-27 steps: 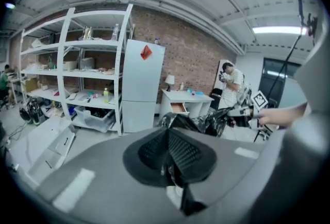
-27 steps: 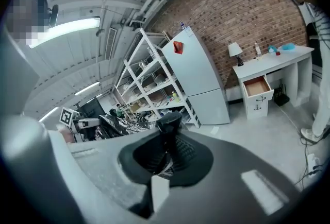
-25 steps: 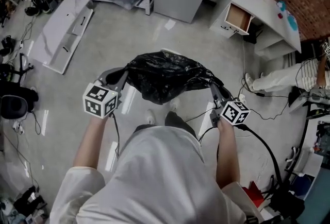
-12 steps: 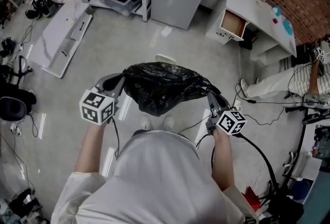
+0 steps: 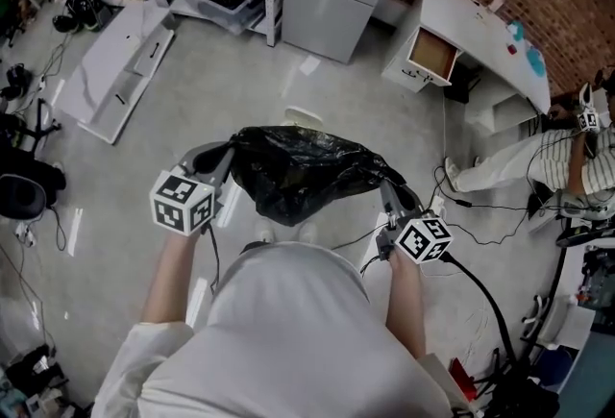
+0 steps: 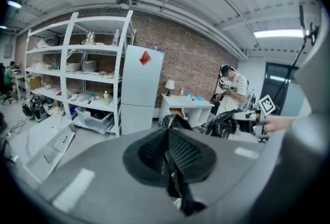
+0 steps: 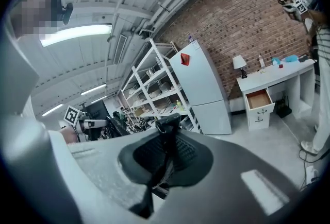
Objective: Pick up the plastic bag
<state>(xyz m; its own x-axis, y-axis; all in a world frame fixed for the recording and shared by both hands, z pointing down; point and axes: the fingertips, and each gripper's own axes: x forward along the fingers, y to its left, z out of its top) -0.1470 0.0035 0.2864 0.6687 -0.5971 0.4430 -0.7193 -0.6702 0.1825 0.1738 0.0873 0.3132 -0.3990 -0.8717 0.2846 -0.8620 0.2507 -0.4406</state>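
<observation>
The bag (image 5: 303, 171) is thin black film, crumpled and glossy; I judge it light, soft and slippery, with no shape of its own, so it will sag and swing from whatever points carry it; whether anything is inside I cannot tell. The best hold on such a thing is a gathered bunch of the rim, taken at two opposite sides so the mouth is spread and the load shared; a single layer pinched thin could slide out or tear.

That is how it is held here; the left gripper (image 5: 223, 155) has the bag's left edge and the right gripper (image 5: 387, 192) its right edge, and the bag hangs slung between them in front of the person, clear of the floor (image 5: 240, 80). In the left gripper view the fingers (image 6: 193, 153) are pressed fully together on a twist of black film that runs down the seam between them, with the rest of the bag bulging beyond the tips; in the right gripper view the fingers (image 7: 188, 153) are likewise closed tight on a strand of film, which trails towards the camera. Both holds look narrow, so a jerk could slip the film.
</observation>
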